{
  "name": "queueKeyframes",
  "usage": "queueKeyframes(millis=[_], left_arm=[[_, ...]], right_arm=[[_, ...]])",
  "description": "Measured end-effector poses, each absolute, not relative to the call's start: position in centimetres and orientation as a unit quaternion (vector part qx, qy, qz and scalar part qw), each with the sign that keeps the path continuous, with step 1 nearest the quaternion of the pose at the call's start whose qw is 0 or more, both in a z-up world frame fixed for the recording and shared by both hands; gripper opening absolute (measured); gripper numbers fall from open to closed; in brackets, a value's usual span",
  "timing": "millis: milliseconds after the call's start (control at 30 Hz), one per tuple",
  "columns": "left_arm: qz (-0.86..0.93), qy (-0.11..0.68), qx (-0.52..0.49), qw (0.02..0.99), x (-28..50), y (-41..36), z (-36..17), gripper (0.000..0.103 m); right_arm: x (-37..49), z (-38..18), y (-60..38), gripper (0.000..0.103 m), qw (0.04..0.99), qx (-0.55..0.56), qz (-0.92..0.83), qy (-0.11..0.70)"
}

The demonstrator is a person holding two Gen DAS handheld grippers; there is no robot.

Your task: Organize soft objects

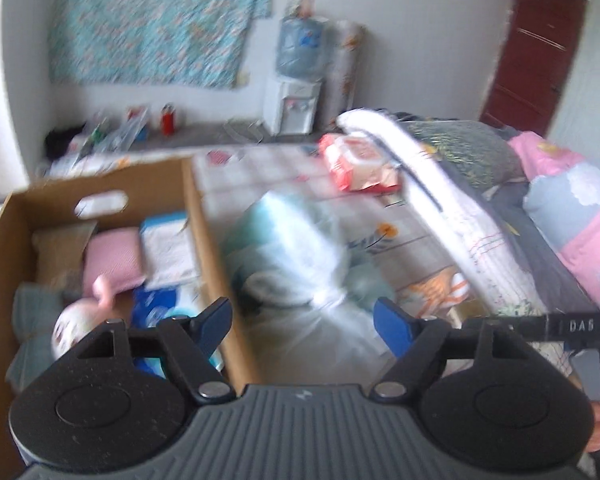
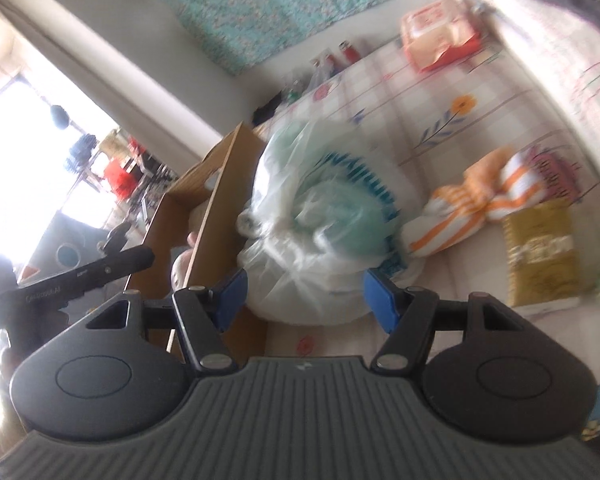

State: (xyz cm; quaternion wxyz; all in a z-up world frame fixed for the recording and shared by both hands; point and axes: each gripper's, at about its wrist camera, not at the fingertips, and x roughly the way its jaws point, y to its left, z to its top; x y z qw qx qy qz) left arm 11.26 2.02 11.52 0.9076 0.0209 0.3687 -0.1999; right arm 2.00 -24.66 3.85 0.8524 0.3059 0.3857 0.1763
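While both views are smeared by blur, the left gripper shows its blue fingers spread wide with nothing between them, poised above a clear plastic bag stuffed with pale green and white soft material. The right gripper is likewise wide open and holds nothing, its fingers on either side of the near end of the same bag without visibly pressing it. The bag lies on a flower-printed bed sheet, right against the outer wall of a cardboard box. Inside the box sit a pink cushion, a white packet with a blue edge and a round white plush. Beside the bag lie an orange-striped cloth bundle and a gold-coloured flat pack. Farther up the bed rests a red-and-white packet, beside a long white bolster. A water dispenser stands by the far wall.
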Motion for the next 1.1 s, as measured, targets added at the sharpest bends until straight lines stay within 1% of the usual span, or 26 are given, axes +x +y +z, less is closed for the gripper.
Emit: queueKeyframes(millis=[133, 267, 333, 433, 567, 700, 867, 933, 1000, 1100], left_arm=[[-0.265, 0.343, 0.078, 0.898, 11.8, -3.5, 10.9, 0.079], [-0.316, 0.332, 0.142, 0.877, 12.2, -9.2, 9.1, 0.079], [-0.339, 0.332, 0.175, 0.863, 12.3, -11.8, 7.7, 0.079], [-0.346, 0.339, 0.224, 0.846, 12.7, -14.9, 5.3, 0.073], [-0.332, 0.372, 0.262, 0.826, 14.2, -16.9, 2.2, 0.062], [-0.331, 0.405, 0.257, 0.813, 16.0, -17.0, 0.1, 0.053], [-0.343, 0.407, 0.267, 0.803, 17.1, -17.3, -1.0, 0.053], [-0.345, 0.41, 0.272, 0.799, 17.2, -17.6, -1.5, 0.052], [-0.341, 0.411, 0.283, 0.797, 17.3, -17.9, -2.1, 0.047], [-0.33, 0.403, 0.302, 0.799, 17.3, -18.4, -2.6, 0.043]], right_arm=[[2.4, 5.0, -28.0, 0.064, 0.867, 0.312, 0.124, 0.369], [4.0, 5.4, -30.8, 0.064, 0.872, 0.306, 0.074, 0.374], [5.4, 4.9, -32.0, 0.066, 0.869, 0.303, 0.052, 0.388], [8.0, 3.2, -32.9, 0.066, 0.854, 0.302, 0.035, 0.422], [11.0, 0.2, -33.9, 0.066, 0.827, 0.321, 0.025, 0.462], [12.5, -1.7, -34.3, 0.066, 0.812, 0.335, 0.027, 0.477], [13.5, -3.5, -35.2, 0.066, 0.796, 0.357, 0.036, 0.488], [13.7, -4.2, -35.6, 0.065, 0.79, 0.363, 0.04, 0.492], [13.8, -4.7, -35.6, 0.063, 0.788, 0.362, 0.044, 0.496], [13.9, -5.0, -35.5, 0.061, 0.792, 0.356, 0.051, 0.494]])
